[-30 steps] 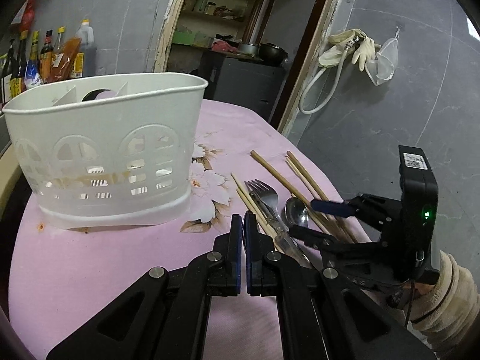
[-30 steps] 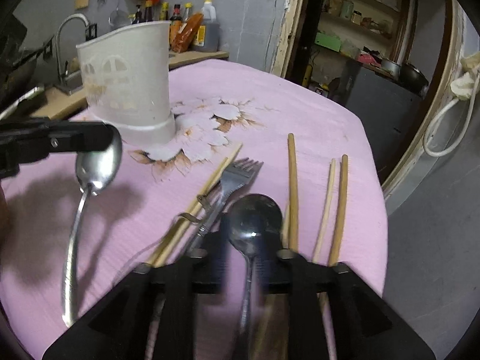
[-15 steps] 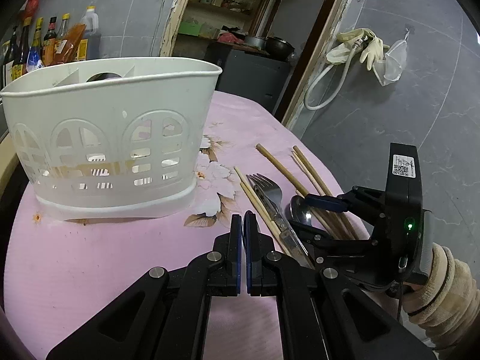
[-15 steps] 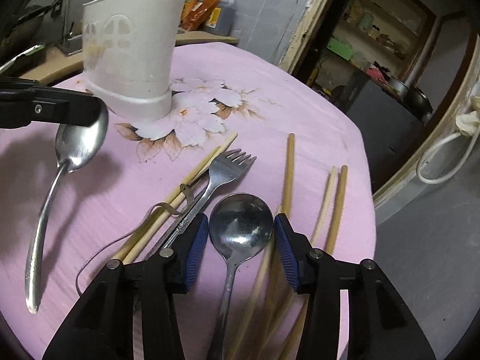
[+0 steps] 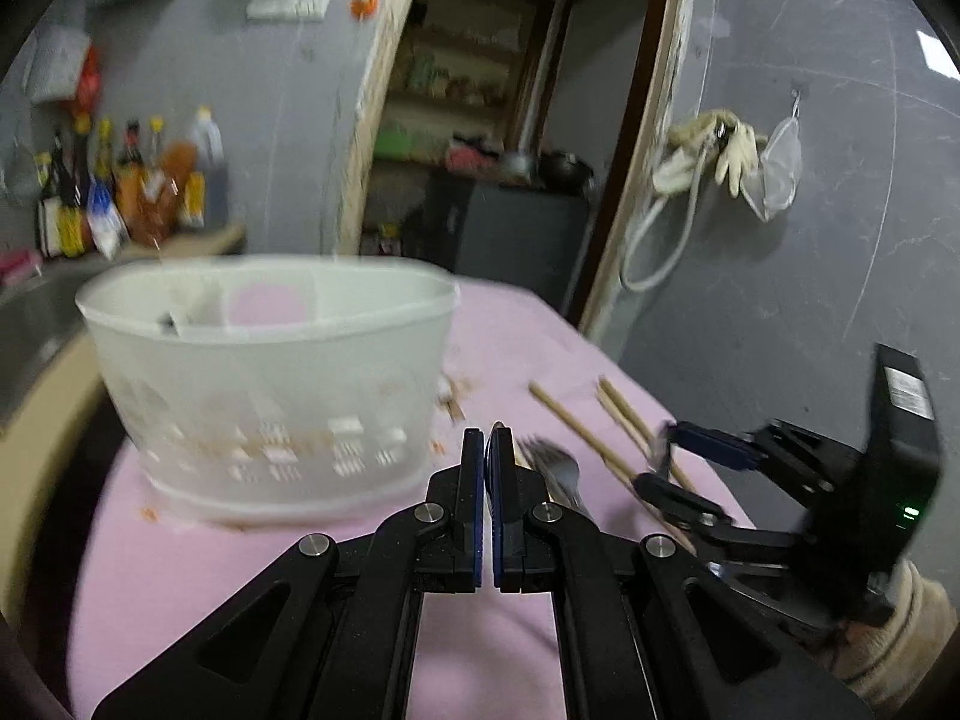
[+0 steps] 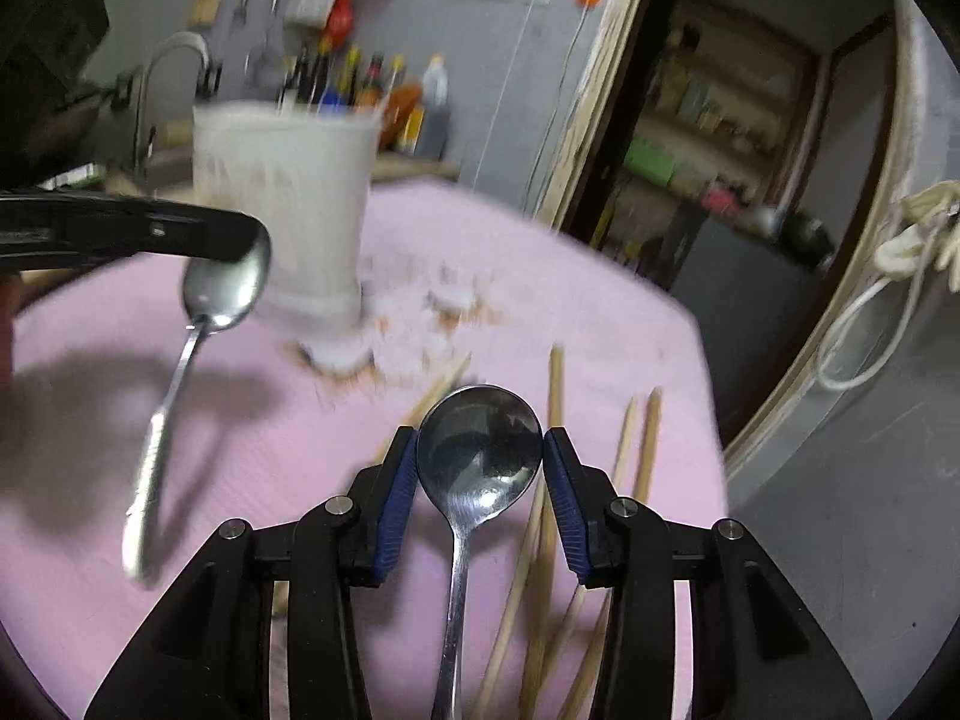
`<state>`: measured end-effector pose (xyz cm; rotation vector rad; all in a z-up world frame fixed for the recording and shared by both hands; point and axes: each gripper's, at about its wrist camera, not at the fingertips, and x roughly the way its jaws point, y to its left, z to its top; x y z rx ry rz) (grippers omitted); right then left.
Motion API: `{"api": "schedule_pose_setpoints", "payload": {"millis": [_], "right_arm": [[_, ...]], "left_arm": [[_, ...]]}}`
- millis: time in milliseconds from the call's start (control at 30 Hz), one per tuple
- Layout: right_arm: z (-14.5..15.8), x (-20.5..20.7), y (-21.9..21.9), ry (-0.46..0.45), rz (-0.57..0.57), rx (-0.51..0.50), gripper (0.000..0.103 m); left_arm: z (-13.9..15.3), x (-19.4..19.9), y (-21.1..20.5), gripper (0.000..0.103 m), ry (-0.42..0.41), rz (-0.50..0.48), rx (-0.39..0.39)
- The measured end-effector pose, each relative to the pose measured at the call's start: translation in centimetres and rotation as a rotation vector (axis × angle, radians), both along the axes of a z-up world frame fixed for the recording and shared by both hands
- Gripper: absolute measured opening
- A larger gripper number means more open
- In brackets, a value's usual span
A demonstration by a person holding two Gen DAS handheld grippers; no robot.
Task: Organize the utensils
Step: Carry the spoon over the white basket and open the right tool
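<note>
Holding one spoon each, two hand-held grippers work over a pink tablecloth (image 6: 252, 456). In the right wrist view, the right gripper (image 6: 480, 468) fills the lower centre; its blue pads press on both sides of the bowl of a steel spoon (image 6: 480, 450), whose handle runs down between the black arms to the bottom edge. At the left of that view, the left gripper (image 6: 240, 237) reaches in from the edge, its tips closed on the bowl of a second spoon (image 6: 225, 291), whose handle hangs down, tilted toward the lower left. A white slotted utensil caddy (image 6: 288, 204) stands on the cloth in the upper left, blurred. Wooden chopsticks (image 6: 555, 396) lie on the cloth at lower right. In the left wrist view, a fork (image 5: 555, 468) lies just right of the closed pads, beside the chopsticks.
</note>
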<state>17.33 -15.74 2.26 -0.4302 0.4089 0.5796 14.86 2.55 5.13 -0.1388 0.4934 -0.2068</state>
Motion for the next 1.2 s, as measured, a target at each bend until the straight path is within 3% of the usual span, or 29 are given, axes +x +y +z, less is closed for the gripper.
{"api": "schedule_pose_setpoints", "payload": {"millis": [167, 200, 233, 400, 667, 800, 1067, 1200], "right_arm": [[3.4, -1.9, 1.2, -0.151, 0.016, 0.085, 0.038], [4.0, -2.0, 1.5, -0.168, 0.024, 0.100, 0.034], [4.9, -1.9, 2.0, -0.182, 0.033, 0.116, 0.008], [7.4, -0.6, 3.3, -0.211, 0.052, 0.195, 0.007], [6.2, -0.4, 3.4, -0.162, 0.050, 0.222, 0.004], [7.5, -1.2, 3.1, -0.178, 0.066, 0.265, 0.004], [12.4, -0.9, 5.6, -0.181, 0.218, 0.433, 0.004], [14.7, -0.2, 8.3, -0.187, 0.295, 0.514, 0.004]], "left_arm": [[2.5, -0.8, 1.6, 0.000, -0.087, 0.055, 0.021], [3.3, -1.0, 2.1, 0.000, -0.107, 0.071, 0.019], [3.7, -1.0, 2.5, 0.000, -0.119, 0.081, 0.019], [6.5, -1.7, 5.8, 0.000, -0.179, 0.167, 0.006], [6.9, -2.1, 8.9, 0.000, -0.156, 0.212, -0.036], [8.1, -2.2, 9.6, 0.000, -0.190, 0.237, -0.023], [11.7, -1.3, 12.5, 0.000, -0.272, 0.375, 0.064], [12.8, -0.9, 13.7, 0.000, -0.312, 0.457, 0.149]]}}
